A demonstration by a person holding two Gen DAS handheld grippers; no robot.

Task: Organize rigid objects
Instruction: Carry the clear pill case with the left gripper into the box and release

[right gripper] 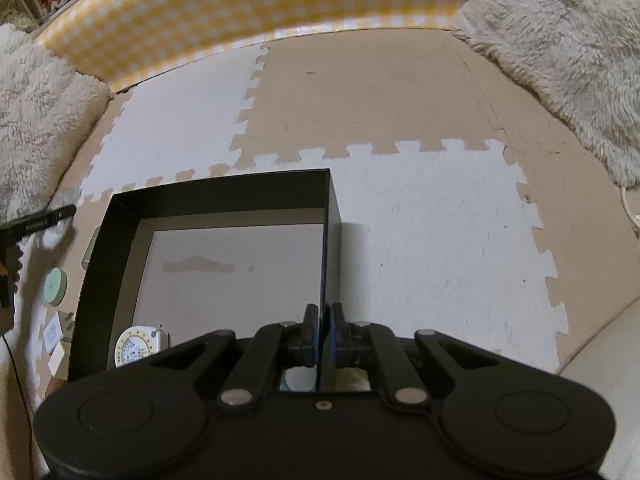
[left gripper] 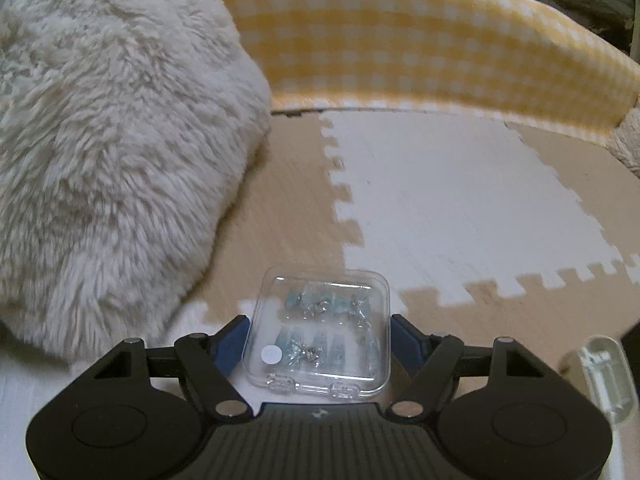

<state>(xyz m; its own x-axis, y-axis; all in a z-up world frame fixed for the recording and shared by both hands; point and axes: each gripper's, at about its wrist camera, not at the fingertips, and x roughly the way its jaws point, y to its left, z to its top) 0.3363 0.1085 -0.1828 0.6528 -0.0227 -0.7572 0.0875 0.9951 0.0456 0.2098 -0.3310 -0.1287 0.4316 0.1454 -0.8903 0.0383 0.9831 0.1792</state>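
Two views, left wrist first: your left tool [left gripper: 320,334] has the clear plastic case [left gripper: 324,330] sitting between its blue pads [left gripper: 230,342], held up off the foam floor mat [left gripper: 460,200]. Jaws stand fairly wide across the case; the left pad looks to be against the case's side, the right pad's contact I can't confirm. Case holds small blue-and-silver bits and has a white round sticker on its lid. Fluffy cream cushion [left gripper: 112,140] fills the left, yellow checked wall [left gripper: 400,40] runs behind, another small clear container [left gripper: 608,376] sits blurred at right edge. Right wrist view: your right tool [right gripper: 325,332] is pressed together on the right wall of the black box [right gripper: 224,196], pads pinching that thin wall from both sides. Box sits on the mat, open top. Inside, near-left corner, a white round dial timer [right gripper: 136,346]. Outside the box on the left: a mint-green round piece [right gripper: 55,286] and small white items [right gripper: 54,338].
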